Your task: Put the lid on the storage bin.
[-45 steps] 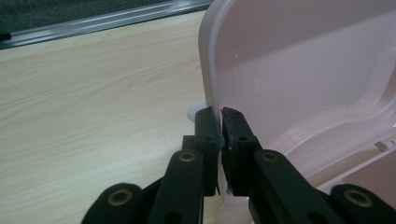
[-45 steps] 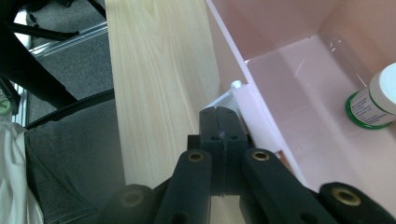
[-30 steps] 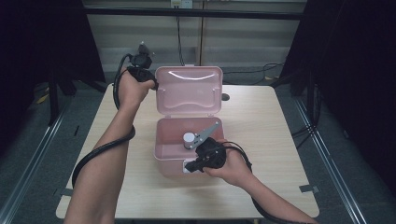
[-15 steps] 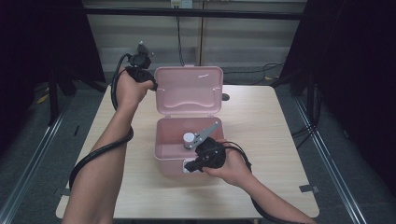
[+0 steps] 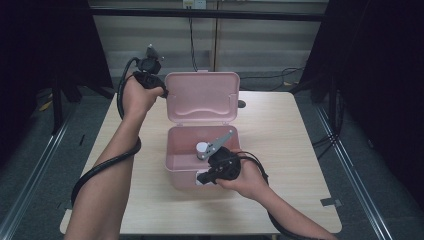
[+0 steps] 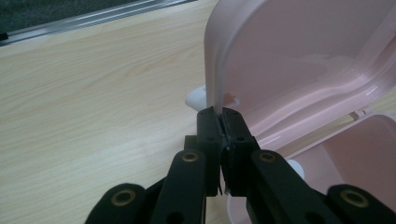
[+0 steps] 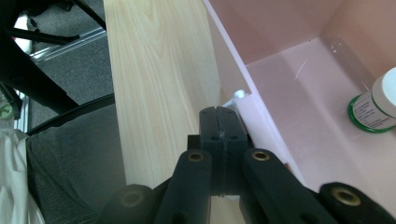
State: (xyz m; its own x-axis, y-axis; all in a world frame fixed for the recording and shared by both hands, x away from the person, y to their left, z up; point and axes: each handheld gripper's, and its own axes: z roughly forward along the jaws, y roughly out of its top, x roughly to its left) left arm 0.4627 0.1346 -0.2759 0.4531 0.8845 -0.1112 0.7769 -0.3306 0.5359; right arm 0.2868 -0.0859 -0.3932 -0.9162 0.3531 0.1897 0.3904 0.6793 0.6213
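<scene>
Nothing has shifted since a second ago. My left gripper (image 6: 219,123) stays clenched on the pink box's upright lid (image 6: 299,60); my right gripper (image 7: 219,122) pinches the box (image 5: 187,155) front wall on the table (image 5: 280,130).

From my seat, the pink box (image 5: 200,167) sits mid-table with its lid (image 5: 202,97) standing upright behind it, blocking any reach from the far side. Inside the box a small bottle (image 5: 202,149) crowds the far wall; left and right of the box, bare tabletop (image 5: 280,130) lies open
</scene>
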